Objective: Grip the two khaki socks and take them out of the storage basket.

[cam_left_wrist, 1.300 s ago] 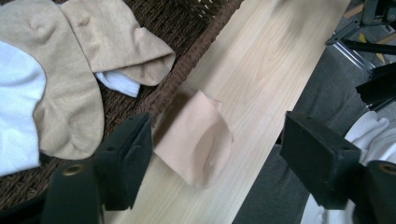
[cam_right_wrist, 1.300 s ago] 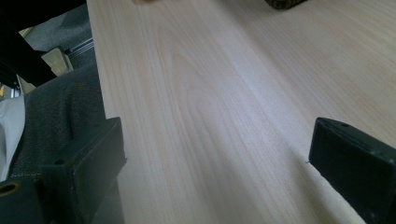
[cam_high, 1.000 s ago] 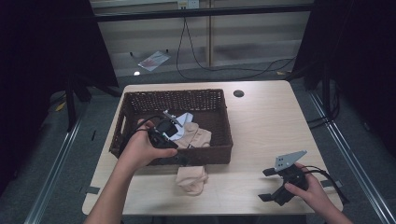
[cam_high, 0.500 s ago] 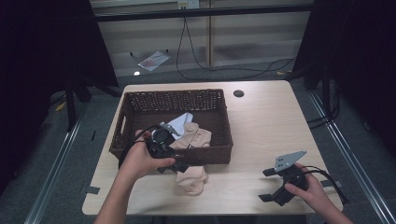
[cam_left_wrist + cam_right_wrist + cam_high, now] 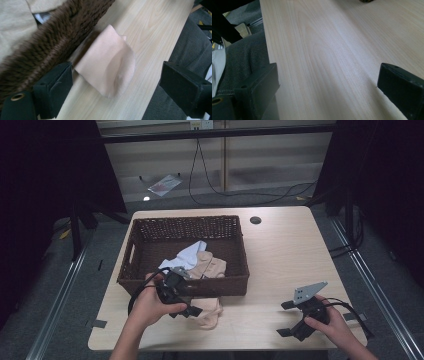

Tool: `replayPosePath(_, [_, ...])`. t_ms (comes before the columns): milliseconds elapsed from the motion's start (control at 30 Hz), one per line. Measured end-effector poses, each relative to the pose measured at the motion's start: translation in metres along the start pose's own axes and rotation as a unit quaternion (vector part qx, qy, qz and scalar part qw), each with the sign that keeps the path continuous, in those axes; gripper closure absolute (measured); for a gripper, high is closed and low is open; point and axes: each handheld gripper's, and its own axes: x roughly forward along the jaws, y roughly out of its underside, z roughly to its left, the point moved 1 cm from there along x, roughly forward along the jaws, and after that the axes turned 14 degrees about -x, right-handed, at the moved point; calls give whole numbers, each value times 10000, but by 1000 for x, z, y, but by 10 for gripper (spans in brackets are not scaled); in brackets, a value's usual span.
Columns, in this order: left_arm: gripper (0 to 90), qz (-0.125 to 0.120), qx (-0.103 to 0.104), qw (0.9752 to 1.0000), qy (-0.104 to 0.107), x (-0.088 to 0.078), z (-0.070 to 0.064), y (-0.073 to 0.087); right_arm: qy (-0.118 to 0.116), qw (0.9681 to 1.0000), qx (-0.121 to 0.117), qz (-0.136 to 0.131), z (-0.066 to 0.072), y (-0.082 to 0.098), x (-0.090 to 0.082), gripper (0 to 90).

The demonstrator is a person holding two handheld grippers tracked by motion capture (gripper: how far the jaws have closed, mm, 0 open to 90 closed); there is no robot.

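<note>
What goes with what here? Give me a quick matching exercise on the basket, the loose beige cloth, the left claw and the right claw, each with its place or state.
Things:
1. wicker basket
2. beige cloth
3. left claw
4. right claw

Places or states:
A. flat on the tabletop, against the basket's near wall
B. open, over bare wood near the front right corner
C. holds a light blue and a beige garment
D. open, one jaw on either side of the cloth, not gripping it

Pairs: 1-C, 2-A, 3-D, 4-B
</note>
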Motion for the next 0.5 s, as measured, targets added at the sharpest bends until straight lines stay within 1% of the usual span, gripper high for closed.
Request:
replayPosePath(67, [109, -26, 40, 10000, 4, 4, 0, 2, -6, 10000, -3, 2, 0, 0, 0, 33])
replayPosePath(100, [108, -1, 83, 10000, 3, 6, 0, 3, -4, 10000, -5, 3, 0, 0, 0, 33])
replayPosePath(133, [105, 9, 86, 10000, 15, 8, -1, 4, -4, 10000, -6, 4, 0, 0, 0, 33])
replayPosePath(167, [106, -10, 42, 10000, 18, 10, -1, 6, 0, 10000, -9, 6, 0, 0, 0, 33])
replayPosePath(233, [101, 28, 88, 10000, 31, 14, -1, 8, -9, 10000, -25, 4, 0, 0, 0, 33])
replayPosePath(333, [98, -8, 77, 10000, 60, 21, -2, 11, 0, 10000, -31, 11, 0, 0, -1, 33])
replayPosePath(367, [98, 4, 155, 9999, 46, 23, -2, 12, 2, 10000, -32, 10, 0, 0, -1, 33])
replayPosePath(500, [94, -62, 315, 9995, 74, 29, -4, 14, -28, 10000, -14, 9, 1, 0, 1, 33])
